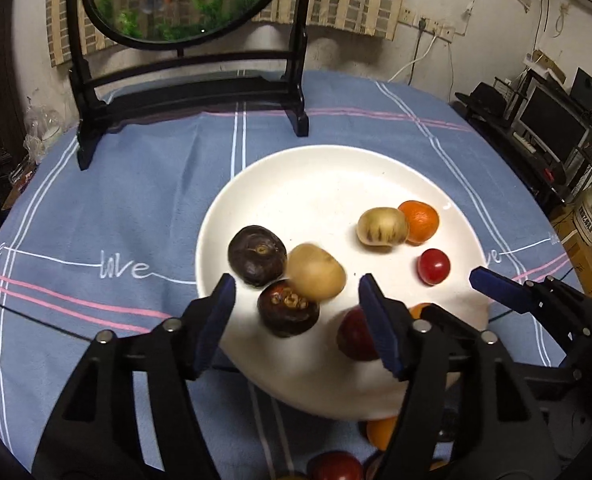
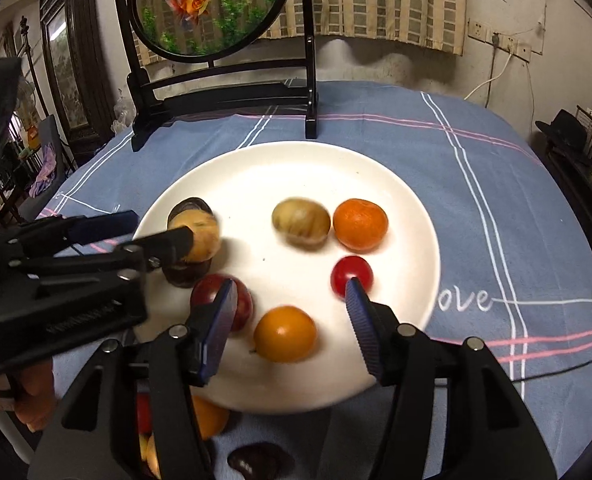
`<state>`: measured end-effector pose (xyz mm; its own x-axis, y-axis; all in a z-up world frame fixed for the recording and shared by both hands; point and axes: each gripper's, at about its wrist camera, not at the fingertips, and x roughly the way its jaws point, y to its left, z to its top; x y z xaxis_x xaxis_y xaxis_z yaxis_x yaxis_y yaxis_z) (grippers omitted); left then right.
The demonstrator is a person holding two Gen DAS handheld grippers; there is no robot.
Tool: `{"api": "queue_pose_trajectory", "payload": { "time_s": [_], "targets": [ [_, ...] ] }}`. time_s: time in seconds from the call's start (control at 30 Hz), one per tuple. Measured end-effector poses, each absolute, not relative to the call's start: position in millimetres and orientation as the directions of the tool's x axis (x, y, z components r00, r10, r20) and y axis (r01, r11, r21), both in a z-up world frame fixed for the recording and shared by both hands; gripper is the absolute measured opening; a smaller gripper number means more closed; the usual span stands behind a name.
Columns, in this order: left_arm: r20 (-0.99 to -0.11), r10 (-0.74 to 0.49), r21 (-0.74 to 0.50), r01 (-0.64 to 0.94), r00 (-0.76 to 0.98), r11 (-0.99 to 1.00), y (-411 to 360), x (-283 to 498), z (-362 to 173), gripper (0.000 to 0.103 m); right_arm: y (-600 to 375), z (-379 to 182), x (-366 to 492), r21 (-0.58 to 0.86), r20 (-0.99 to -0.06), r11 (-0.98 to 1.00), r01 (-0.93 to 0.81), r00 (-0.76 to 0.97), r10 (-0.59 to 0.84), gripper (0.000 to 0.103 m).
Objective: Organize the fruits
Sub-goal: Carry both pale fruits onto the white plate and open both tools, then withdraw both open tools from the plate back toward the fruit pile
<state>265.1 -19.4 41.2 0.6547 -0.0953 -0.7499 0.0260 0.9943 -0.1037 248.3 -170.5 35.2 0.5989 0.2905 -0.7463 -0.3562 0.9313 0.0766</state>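
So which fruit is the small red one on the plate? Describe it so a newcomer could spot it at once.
Start at the white plate on the blue tablecloth. On its right side sits a mandarin; just nearer the camera is the small red fruit. It alone is glossy bright red, smaller and smoother than the darker red plum to the left.
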Motion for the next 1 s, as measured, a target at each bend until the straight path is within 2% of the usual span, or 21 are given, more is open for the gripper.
{"api": "queue_pose_trajectory", "payload": {
  "time_s": [0.27,0.4,0.53,0.63,1.0],
  "targets": [
    [-0.74,-0.083,-0.091,0.022,0.667,0.996,-12.1,227.2,50.6,0.075,-197.1,43.4,212.2,0.09,-0.74,0.94,-0.33,0.609,0.285,0.057],
    [-0.731,-0.038,-0.031,0.022,0.681,0.999,-9.5,196.4,51.6,0.08,-214.9,46.3,185.6,0.109,-0.735,0.944,-0.31,0.615,0.287,0.057],
    [-0.723,-0.023,-0.017,0.016,0.69,1.0,-5.2,168.9,51.1,0.082,-227.8,46.2,159.2,0.12,-0.728,0.949,-0.29,0.624,0.283,0.06],
    [-0.723,-0.019,-0.023,0.003,0.69,1.0,-2.4,149.3,49.3,0.088,-232.3,44.0,138.2,0.12,-0.726,0.949,-0.291,0.626,0.284,0.064],
    [-0.741,-0.022,-0.035,-0.005,0.672,0.999,-1.2,97.7,40.8,0.088,-235.0,32.5,78.1,0.122,-0.732,0.94,-0.317,0.611,0.302,0.064]
  ]
}}
